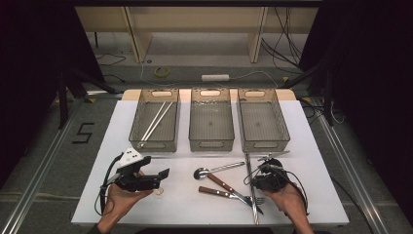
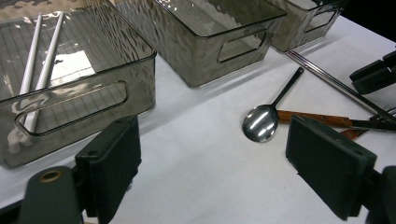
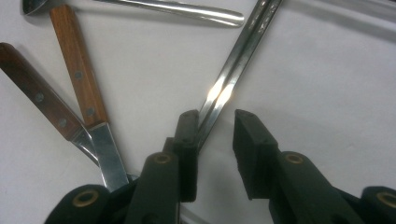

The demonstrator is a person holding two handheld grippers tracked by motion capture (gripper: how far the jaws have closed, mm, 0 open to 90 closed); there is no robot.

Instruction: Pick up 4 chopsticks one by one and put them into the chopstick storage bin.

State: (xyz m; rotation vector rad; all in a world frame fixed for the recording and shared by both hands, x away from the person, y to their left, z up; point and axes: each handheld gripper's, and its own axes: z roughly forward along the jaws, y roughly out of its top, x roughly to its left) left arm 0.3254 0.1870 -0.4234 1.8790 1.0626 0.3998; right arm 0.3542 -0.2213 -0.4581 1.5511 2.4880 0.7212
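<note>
While the left hand-held gripper (image 2: 212, 163) gapes, the right hand-held gripper (image 3: 215, 140) straddles a ridged steel chopstick (image 3: 233, 70) ungripped.

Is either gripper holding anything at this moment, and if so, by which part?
Nothing is held. The right gripper has its jaws around the metal chopstick mid-length, a gap still on one side. The left gripper is open and empty.

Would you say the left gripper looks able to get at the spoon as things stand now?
Probably yes. The left gripper stands open and holds nothing, and bare white table lies between it and the spoon. The spoon's bowl lies free; the wooden-handled knife lies just beside it.
</note>
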